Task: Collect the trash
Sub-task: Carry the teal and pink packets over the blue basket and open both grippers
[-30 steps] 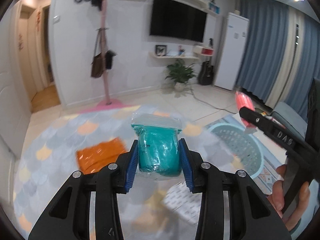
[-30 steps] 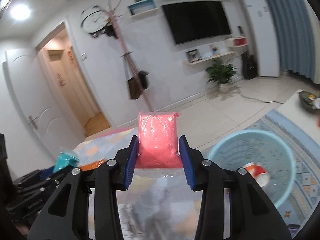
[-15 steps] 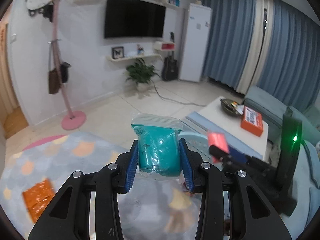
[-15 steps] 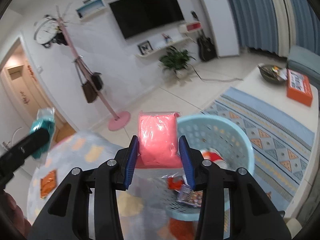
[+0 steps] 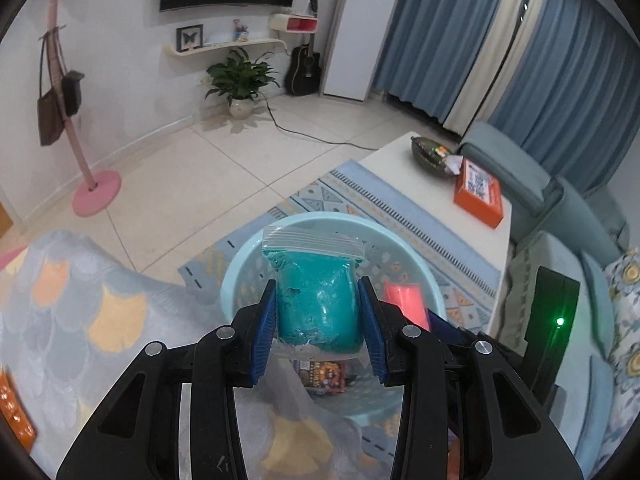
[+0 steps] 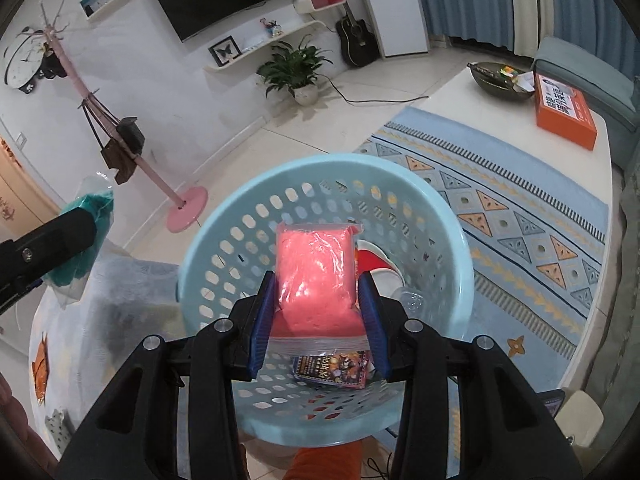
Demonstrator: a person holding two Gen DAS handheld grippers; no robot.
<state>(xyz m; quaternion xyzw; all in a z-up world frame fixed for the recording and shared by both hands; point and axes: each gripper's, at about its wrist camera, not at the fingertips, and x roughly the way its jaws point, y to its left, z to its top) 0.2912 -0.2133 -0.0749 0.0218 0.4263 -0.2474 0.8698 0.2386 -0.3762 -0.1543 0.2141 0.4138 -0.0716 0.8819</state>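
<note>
Right gripper (image 6: pixel 316 316) clamps pink bag (image 6: pixel 316 276) | basket (image 6: pixel 224 216) below | wrapper (image 6: pixel 332 368) inside

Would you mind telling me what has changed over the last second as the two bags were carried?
Both claws swung from the patterned cloth towards the light blue basket. The right claw now holds the pink bag over its opening; the left claw brings the teal bag up near its rim. Nothing was released: both grips are unchanged.
</note>
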